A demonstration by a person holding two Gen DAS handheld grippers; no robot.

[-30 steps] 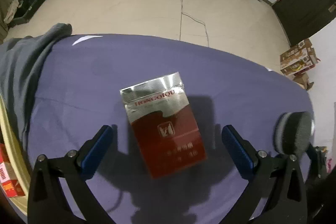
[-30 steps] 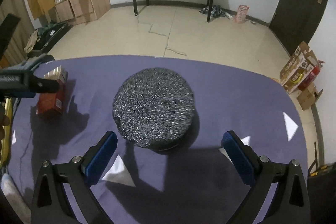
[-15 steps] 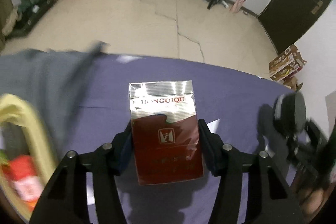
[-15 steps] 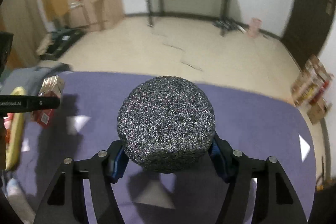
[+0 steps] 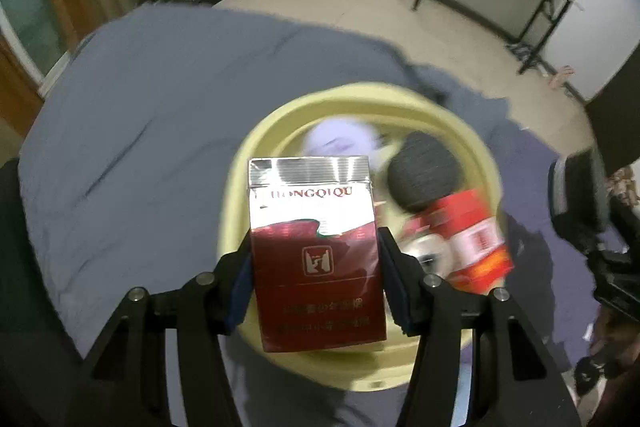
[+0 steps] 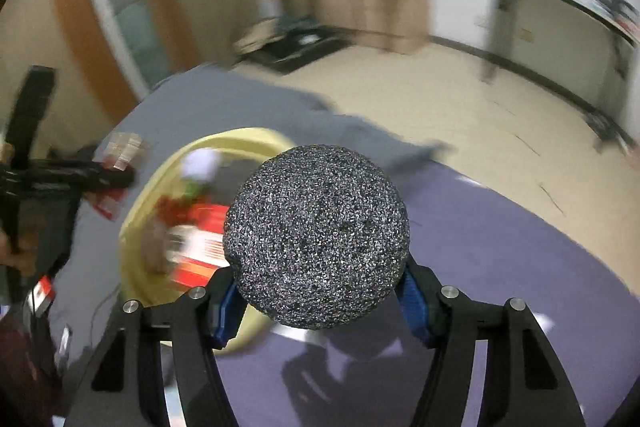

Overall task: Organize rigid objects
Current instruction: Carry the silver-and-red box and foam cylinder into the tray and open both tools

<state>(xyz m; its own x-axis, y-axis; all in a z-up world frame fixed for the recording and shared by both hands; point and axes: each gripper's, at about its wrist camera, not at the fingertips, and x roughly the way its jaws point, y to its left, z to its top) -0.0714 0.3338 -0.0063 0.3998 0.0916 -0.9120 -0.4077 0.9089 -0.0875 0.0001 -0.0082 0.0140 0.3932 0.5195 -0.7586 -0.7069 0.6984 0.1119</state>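
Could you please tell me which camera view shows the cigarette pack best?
The left wrist view: the cigarette pack fills the centre, sharp, label readable. The right wrist view shows it only small and blurred at the left edge.

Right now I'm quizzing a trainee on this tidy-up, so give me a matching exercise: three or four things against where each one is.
Things:
1. cigarette pack
2. speckled ball
3. red box
4. yellow basin

Places:
A. inside the basin
B. between the right gripper's pads
C. on the grey cloth
D. between the left gripper's pads

Pairs: 1-D, 2-B, 3-A, 4-C
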